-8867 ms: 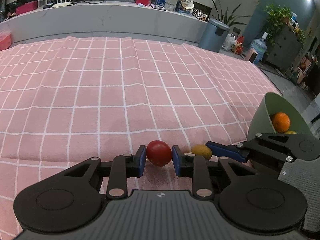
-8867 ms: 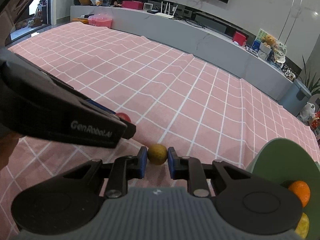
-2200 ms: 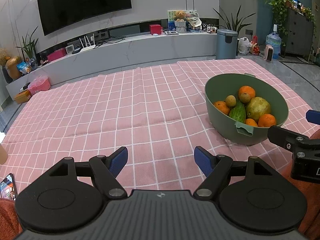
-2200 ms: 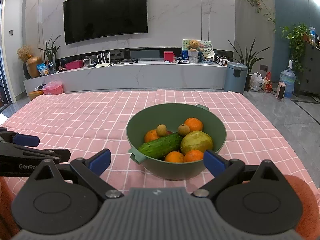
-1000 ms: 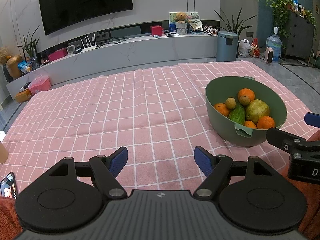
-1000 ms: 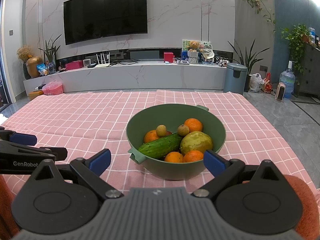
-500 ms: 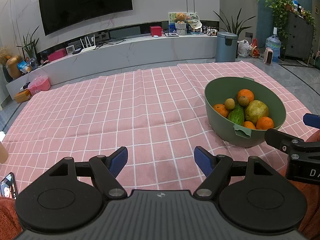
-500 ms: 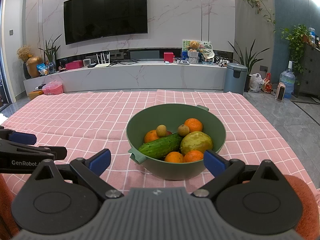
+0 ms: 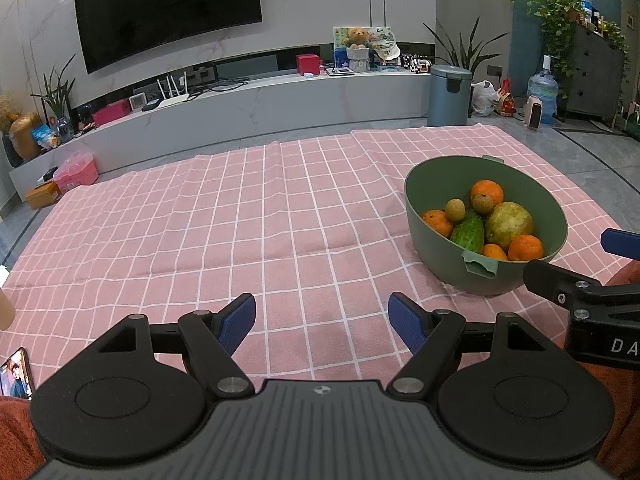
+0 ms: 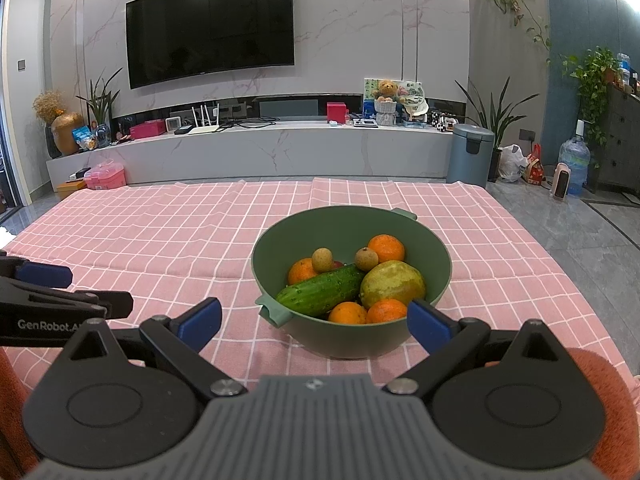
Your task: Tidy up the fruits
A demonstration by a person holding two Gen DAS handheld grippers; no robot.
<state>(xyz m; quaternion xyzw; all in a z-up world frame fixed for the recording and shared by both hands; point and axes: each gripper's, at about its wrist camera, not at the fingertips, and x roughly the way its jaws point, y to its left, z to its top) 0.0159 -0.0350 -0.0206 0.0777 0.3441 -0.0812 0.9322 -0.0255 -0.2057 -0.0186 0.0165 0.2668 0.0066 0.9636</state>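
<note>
Left gripper [image 9: 322, 322] and right gripper [image 10: 314, 322] are held level above the pink checked cloth [image 9: 248, 216], each with jaws spread wide and holding nothing. The green bowl [image 10: 436, 256] stands directly ahead of the right gripper and forward-right of the left, holding oranges [image 10: 386, 248], a cucumber [image 10: 320, 290] and a pear [image 10: 394, 282].

Home living rm: wall TV [image 10: 210, 26], marble media console [image 10: 280, 148], houseplants [image 10: 494, 116].
</note>
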